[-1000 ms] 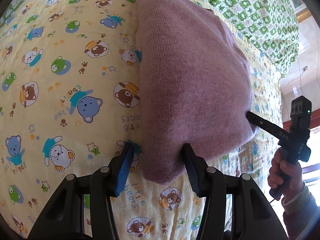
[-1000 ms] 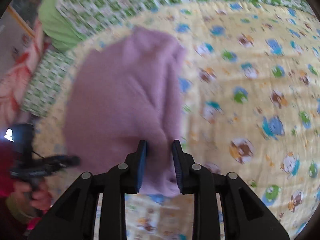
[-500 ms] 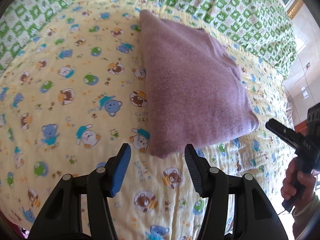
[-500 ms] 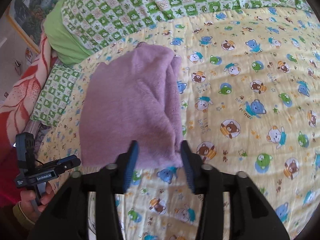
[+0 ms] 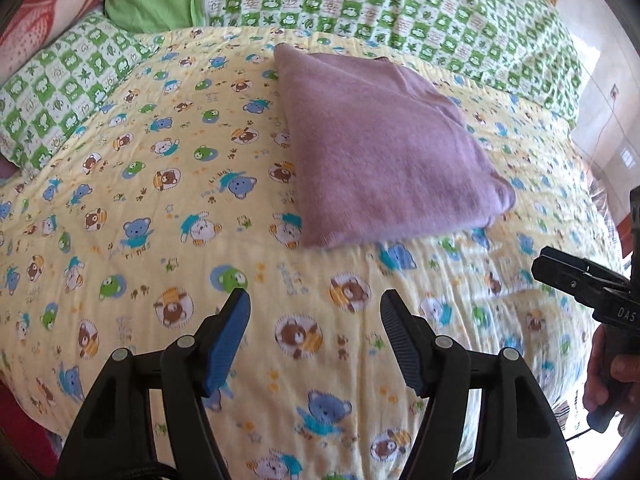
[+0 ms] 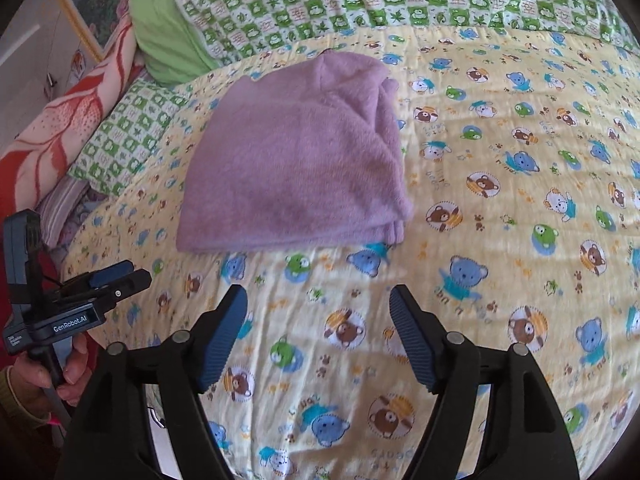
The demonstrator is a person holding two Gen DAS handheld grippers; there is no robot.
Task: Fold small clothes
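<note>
Bed surface: yellow quilt (image 5: 120, 208) with a cartoon bear print fills most of both views, lightly wrinkled. Along its far edge lies a green-and-white checked blanket (image 5: 400, 4), with a plain green pillow (image 6: 160, 40) and a red-and-cream floral blanket (image 6: 48, 132) at the far left. A matching checked pillow (image 6: 128, 136) lies beside them. A framed picture (image 6: 84, 12) and pale wall show beyond.

Purple sweater (image 5: 380, 148) lies folded into a rough rectangle on the quilt, mid-bed, nothing touching it.

Left gripper (image 5: 314, 336): jaws opening, nothing between them, above bare quilt, near the sweater's near edge. Right gripper (image 6: 318, 332): same, jaws opening, empty. A hand (image 6: 44, 372) holds each handle.
</note>
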